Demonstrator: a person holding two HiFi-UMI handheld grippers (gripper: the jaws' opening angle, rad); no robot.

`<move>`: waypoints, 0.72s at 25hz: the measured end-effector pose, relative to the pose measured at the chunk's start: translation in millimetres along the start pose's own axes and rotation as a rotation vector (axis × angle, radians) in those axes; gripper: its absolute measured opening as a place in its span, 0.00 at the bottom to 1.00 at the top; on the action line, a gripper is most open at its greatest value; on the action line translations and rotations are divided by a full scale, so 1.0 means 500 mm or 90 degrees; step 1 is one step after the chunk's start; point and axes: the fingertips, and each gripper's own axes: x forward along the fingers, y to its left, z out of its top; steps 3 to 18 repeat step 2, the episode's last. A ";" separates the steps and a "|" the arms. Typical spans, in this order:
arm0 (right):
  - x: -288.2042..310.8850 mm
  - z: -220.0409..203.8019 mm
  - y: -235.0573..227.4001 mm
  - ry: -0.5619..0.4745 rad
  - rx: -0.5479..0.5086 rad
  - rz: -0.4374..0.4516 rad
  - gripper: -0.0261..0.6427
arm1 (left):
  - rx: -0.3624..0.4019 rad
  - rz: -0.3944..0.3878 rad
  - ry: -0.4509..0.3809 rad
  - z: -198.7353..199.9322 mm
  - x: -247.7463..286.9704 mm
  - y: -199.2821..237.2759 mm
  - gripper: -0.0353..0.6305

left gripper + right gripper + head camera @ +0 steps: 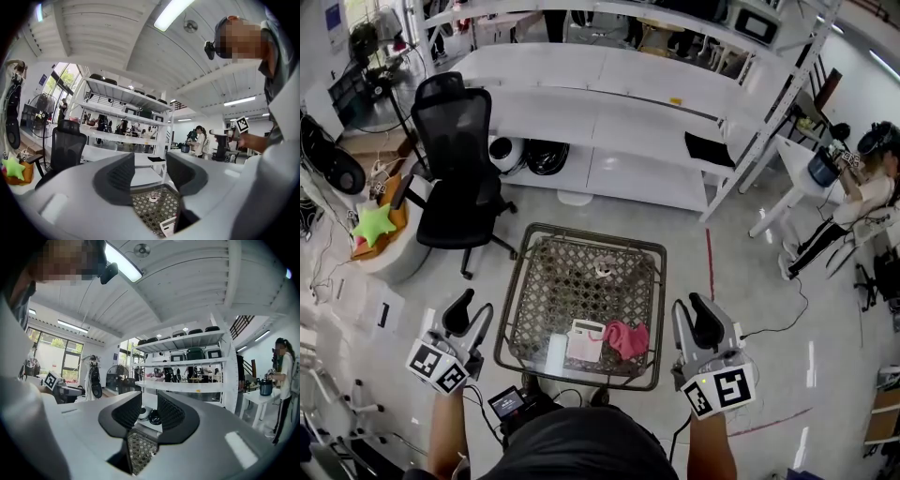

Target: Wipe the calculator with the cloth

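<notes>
A white and pink calculator (584,340) lies near the front edge of a small lattice-topped table (539,281), with a crumpled pink cloth (627,338) touching its right side. My left gripper (473,310) hangs off the table's left front corner, held level, jaws apart and empty. My right gripper (694,308) is off the right front corner, also level, with a narrower empty gap. In the left gripper view, the left gripper (150,169) looks over the table (149,209) and a corner of the calculator (168,227). The right gripper (149,409) sees only a strip of table (139,452).
A white cylinder (555,353) lies left of the calculator and a small white object (605,270) sits mid-table. A black office chair (455,169) stands at the left, white shelving (609,122) behind, a person (862,202) at the far right, and a small screen device (506,403) by my body.
</notes>
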 end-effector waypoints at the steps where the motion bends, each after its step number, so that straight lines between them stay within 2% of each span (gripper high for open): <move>1: -0.002 0.017 -0.011 0.001 0.002 0.000 0.19 | 0.001 0.000 0.002 0.019 0.006 -0.011 0.39; 2: -0.004 0.035 -0.022 0.002 0.004 0.000 0.19 | 0.003 0.001 0.003 0.039 0.012 -0.022 0.39; 18: -0.004 0.035 -0.022 0.002 0.004 0.000 0.19 | 0.003 0.001 0.003 0.039 0.012 -0.022 0.39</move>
